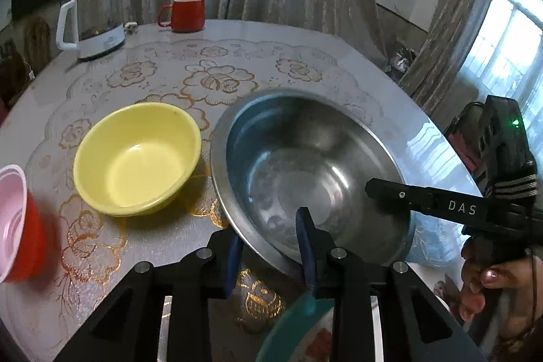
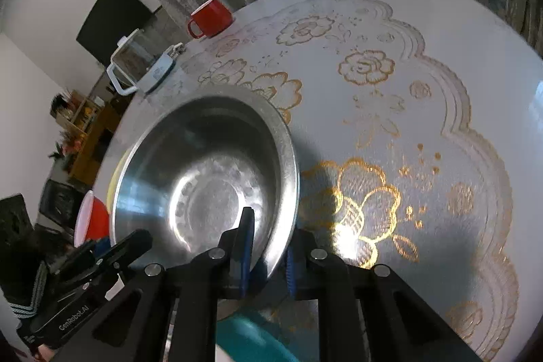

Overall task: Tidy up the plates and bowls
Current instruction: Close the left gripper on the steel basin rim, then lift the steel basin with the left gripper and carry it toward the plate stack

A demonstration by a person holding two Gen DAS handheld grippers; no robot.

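A large steel bowl [image 1: 305,172] fills the middle of the left wrist view. My left gripper [image 1: 269,229] is shut on its near rim, one blue pad inside the bowl and one outside. In the right wrist view the same steel bowl [image 2: 210,178] has its right-hand rim pinched by my right gripper [image 2: 268,236], which is shut on it. A yellow bowl [image 1: 135,158] sits empty to the left of the steel bowl. Further left, at the picture's edge, is a red bowl with a pink inside [image 1: 17,226]. A teal-rimmed plate [image 1: 292,324] lies under the grippers, mostly hidden.
A white electric kettle [image 1: 91,19] and a red mug [image 1: 185,14] stand at the far side of the round table [image 1: 339,63], which has a gold flower cover. Curtains hang behind. A person's hand [image 1: 485,280] holds the right gripper's handle.
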